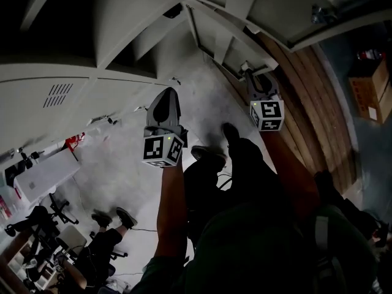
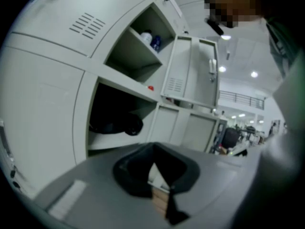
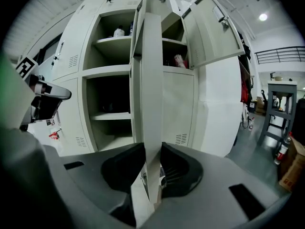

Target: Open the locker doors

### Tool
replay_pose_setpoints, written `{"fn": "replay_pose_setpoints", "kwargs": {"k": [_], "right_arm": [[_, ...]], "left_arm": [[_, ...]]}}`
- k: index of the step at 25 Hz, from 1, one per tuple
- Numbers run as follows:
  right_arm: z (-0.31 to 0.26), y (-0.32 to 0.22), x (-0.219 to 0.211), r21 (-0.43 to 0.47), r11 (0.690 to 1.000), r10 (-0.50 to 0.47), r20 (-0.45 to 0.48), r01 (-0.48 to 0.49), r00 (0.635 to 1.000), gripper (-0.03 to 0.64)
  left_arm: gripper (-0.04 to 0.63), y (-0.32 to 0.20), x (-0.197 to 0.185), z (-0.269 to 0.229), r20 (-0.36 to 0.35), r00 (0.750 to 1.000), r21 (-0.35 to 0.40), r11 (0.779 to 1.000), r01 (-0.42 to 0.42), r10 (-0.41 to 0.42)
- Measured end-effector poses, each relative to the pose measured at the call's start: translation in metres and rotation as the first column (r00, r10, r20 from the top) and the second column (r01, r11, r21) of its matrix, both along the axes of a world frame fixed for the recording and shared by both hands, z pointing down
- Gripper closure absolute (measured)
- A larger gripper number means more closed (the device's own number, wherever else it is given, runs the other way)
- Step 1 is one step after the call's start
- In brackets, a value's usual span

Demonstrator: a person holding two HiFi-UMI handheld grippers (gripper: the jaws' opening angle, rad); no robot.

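The grey lockers [image 3: 114, 80] stand with several doors swung out. My right gripper [image 3: 151, 175] is shut on the edge of a tall locker door [image 3: 151, 80], which runs straight up between its dark pads. In the head view the right gripper [image 1: 251, 75] meets that door [image 1: 229, 38] near its bottom edge. My left gripper [image 1: 165, 97] hangs apart from the lockers with its fingers together and nothing in them. In its own view the left gripper [image 2: 159, 185] points at open compartments holding a dark bag [image 2: 114, 123] and a blue and white bottle [image 2: 151, 39].
Another open door [image 3: 214, 27] juts out at upper right. A fire extinguisher [image 3: 284, 149], a cardboard box [image 1: 370, 90] and a metal rack [image 3: 279, 109] stand to the right. A person [image 1: 101, 244] sits on the floor at lower left.
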State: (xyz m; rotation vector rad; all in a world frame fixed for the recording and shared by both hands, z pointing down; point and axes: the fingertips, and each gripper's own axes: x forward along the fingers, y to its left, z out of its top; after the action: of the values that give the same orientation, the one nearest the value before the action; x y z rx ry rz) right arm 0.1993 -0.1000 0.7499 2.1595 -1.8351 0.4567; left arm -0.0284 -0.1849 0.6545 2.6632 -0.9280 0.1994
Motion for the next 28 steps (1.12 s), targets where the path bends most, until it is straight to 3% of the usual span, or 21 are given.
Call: {"fn": "replay_pose_setpoints", "kwargs": {"k": [3,8,14,17,21,28], "right_arm": [[-0.001,0.001,0.0,-0.041,0.999,-0.008,-0.01,0.008,1.0,0.525],[-0.01,0.03,-0.006,-0.139,0.99,0.034,-0.008,-0.034,0.999,0.463],[-0.05,0.057,-0.05,-0.165,0.983,-0.074,0.039,0.079,0.997,0.486],[-0.093,0.05,-0.085,-0.091,0.978,-0.18,0.081,0.187,0.98,0.57],[-0.164,0.027,-0.125,0.066,0.947,-0.32,0.14,0.313,0.937,0.608],[-0.302,-0.016,-0.195,0.276,0.821,-0.54,0.088,0.5,0.837,0.612]], "left_arm": [[0.595,0.002,-0.008,-0.015,0.01,1.0,0.004,1.0,0.014,-0.014],[0.595,0.011,-0.027,-0.046,0.034,0.999,0.006,1.0,0.027,-0.027],[0.595,0.016,-0.046,-0.09,0.046,0.998,0.029,0.999,0.043,-0.044],[0.595,0.021,-0.061,-0.116,0.048,0.997,0.049,0.997,0.06,-0.063],[0.595,0.028,-0.085,-0.157,0.048,0.995,0.099,0.991,0.085,-0.09],[0.595,0.038,-0.143,-0.241,0.04,0.986,0.231,0.962,0.146,-0.159]]}}
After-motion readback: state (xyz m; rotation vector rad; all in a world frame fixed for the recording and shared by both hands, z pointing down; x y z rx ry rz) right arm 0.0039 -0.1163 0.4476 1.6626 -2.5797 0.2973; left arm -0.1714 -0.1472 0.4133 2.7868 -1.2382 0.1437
